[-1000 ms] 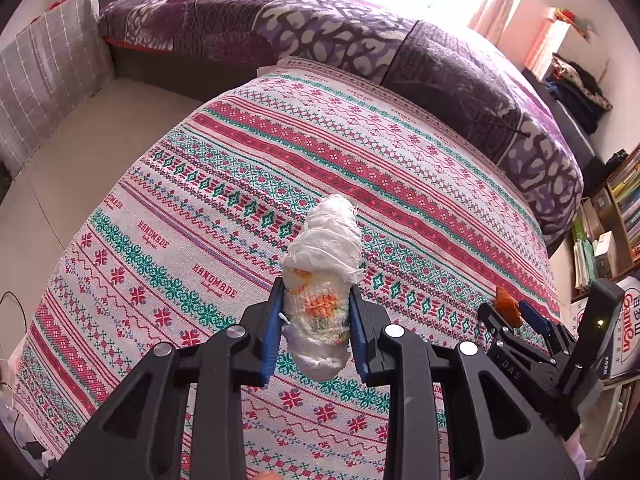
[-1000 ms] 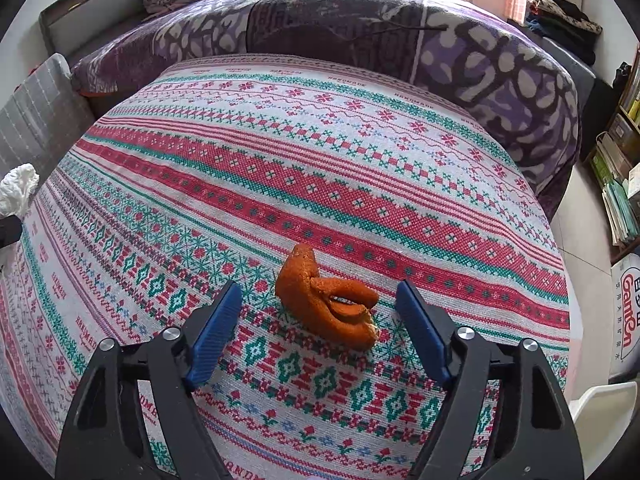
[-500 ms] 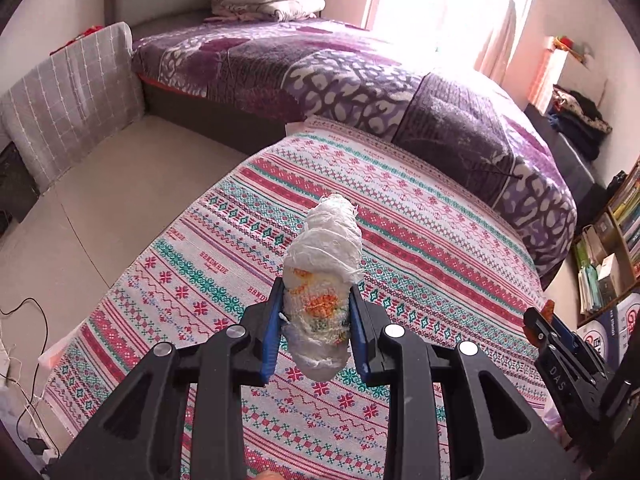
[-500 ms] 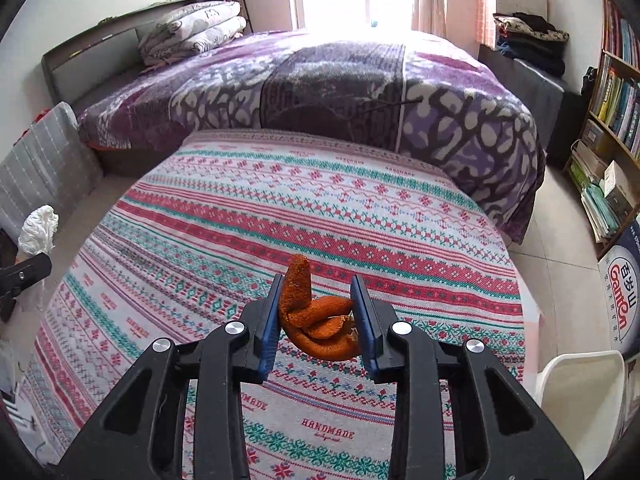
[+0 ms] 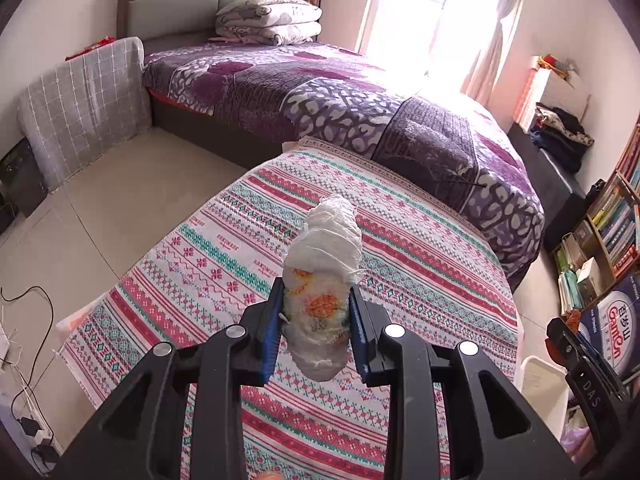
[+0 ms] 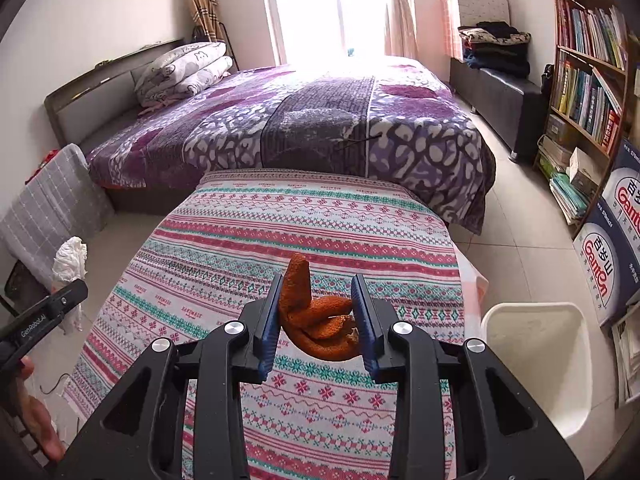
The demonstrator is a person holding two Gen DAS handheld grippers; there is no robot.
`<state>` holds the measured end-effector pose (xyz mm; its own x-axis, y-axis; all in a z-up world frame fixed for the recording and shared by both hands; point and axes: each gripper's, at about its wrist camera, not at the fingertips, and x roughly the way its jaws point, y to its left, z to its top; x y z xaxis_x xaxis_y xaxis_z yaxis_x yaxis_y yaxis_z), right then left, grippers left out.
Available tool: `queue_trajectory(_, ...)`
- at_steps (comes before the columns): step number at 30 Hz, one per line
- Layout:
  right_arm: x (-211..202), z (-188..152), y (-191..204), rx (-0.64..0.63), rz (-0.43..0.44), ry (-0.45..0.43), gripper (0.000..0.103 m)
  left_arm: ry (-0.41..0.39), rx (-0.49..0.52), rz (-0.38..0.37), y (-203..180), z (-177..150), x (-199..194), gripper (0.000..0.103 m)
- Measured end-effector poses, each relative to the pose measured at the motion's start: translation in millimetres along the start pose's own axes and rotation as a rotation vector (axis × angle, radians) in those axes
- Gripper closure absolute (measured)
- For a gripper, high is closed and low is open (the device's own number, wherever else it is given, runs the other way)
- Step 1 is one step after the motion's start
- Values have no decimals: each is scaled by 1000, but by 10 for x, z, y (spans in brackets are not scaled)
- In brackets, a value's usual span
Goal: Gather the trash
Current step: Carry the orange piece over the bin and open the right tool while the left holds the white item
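My left gripper [image 5: 316, 334] is shut on a white crumpled wad of tissue with orange stains [image 5: 322, 280] and holds it high above the patterned tablecloth [image 5: 224, 252]. My right gripper [image 6: 318, 322] is shut on a curled orange peel [image 6: 316, 320], also raised above the cloth [image 6: 304, 220]. The left gripper with its wad [image 6: 70, 258] shows at the left edge of the right wrist view. The right gripper [image 5: 576, 344] shows at the right edge of the left wrist view.
A white bin [image 6: 536, 356] stands on the floor right of the table; it also shows in the left wrist view [image 5: 540, 380]. A purple bed [image 6: 320, 112] lies behind the table. A bookshelf [image 6: 588, 72] and boxes [image 6: 608, 256] are at the right. Cables [image 5: 24, 360] lie on the floor at the left.
The right gripper closed on the orange peel and lifted it off the cloth. Both grippers have risen and pulled back, so more of the room shows. The left gripper kept its wad.
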<state>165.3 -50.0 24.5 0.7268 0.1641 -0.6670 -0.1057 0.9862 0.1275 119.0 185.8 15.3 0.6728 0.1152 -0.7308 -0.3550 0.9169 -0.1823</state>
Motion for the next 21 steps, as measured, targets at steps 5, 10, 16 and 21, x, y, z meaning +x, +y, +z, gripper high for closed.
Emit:
queue_trajectory(5, -121, -235, -155, 27, -30, 8, 71, 41, 6, -22, -101, -287, 44, 73)
queue_trajectory(10, -77, -407, -404, 81, -59, -14, 71, 79, 55, -26, -258, -467, 197, 73)
queue_trajectory(16, -30, -475, -608, 112, -89, 6, 71, 56, 98, -42, -466, -525, 192, 73)
queue_trajectory(21, -78, -498, -674, 106, -110, -15, 71, 43, 135, -53, -631, -574, 170, 73)
